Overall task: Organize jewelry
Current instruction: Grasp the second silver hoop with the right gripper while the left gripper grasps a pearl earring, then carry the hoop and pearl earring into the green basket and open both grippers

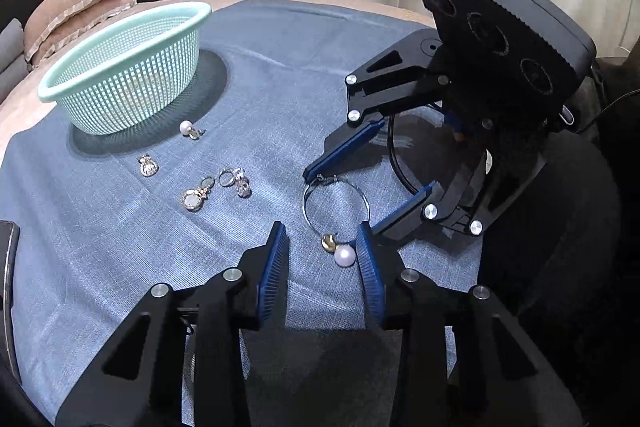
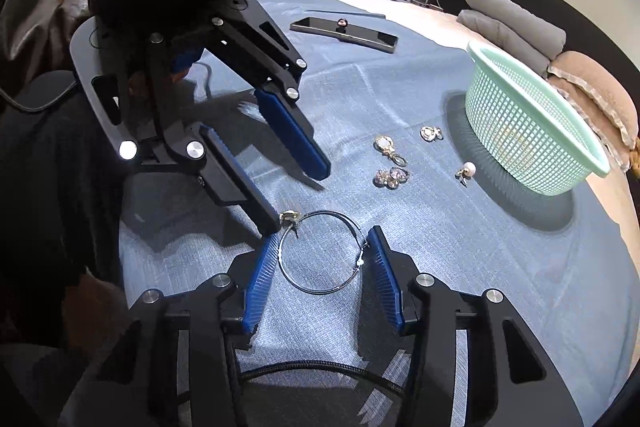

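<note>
A large silver hoop earring (image 1: 335,203) with a gold bead and a white pearl (image 1: 345,255) lies on the blue cloth. My left gripper (image 1: 322,239) is open, its jaws either side of the pearl end. My right gripper (image 2: 320,245) is open with the hoop (image 2: 320,253) lying between its jaws; it shows in the left wrist view (image 1: 340,203) too. Several small earrings lie beyond: a pearl stud (image 1: 187,128), a silver charm (image 1: 148,166), a gold drop (image 1: 194,199) and a crystal pair (image 1: 236,181). A mint green mesh basket (image 1: 124,67) stands behind them.
A phone (image 2: 344,34) lies at the cloth's far edge in the right wrist view, with a small bead on it. Folded grey and brown towels (image 2: 560,47) sit behind the basket (image 2: 532,123). A curtain hangs behind the table.
</note>
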Motion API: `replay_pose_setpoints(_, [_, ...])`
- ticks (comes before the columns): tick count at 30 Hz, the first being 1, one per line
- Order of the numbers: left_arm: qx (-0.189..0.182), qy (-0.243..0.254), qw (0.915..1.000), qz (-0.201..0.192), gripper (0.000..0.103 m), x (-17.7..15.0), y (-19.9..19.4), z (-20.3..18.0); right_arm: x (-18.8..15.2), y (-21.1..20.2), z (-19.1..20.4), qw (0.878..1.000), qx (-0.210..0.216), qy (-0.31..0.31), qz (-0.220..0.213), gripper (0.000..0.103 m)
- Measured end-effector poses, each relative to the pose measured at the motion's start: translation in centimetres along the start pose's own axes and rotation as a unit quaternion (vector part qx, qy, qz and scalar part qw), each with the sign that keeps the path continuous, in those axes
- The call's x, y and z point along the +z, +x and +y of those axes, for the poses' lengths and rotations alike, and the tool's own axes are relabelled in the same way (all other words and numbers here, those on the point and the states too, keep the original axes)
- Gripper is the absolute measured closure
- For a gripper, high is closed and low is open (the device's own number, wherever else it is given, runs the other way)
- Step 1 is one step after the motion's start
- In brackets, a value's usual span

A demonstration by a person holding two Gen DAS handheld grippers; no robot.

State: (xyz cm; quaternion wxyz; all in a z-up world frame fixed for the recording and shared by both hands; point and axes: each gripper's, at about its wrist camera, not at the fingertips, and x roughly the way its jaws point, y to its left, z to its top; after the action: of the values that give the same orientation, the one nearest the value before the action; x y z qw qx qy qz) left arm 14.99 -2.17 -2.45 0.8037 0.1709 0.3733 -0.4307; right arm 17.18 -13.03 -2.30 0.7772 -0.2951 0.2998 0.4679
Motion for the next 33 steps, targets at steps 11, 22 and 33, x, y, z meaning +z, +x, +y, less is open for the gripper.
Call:
replay_pose_setpoints(11, [0.032,0.006,0.9994,0.014,0.085,0.7,1.6,0.1,-0.5,-0.6,-0.1,1.0,-0.011,0.007,0.004,0.06])
replay_pose_setpoints(22, [0.038,0.028,0.9987,0.019,0.092,1.0,1.5,0.1,-1.4,-1.4,-1.4,0.999,-0.034,0.026,0.013,0.06])
replay_pose_setpoints(33, [0.044,0.036,0.9984,0.01,0.066,1.6,2.4,0.1,-2.3,-1.6,-2.3,0.998,-0.033,0.05,0.008,0.059])
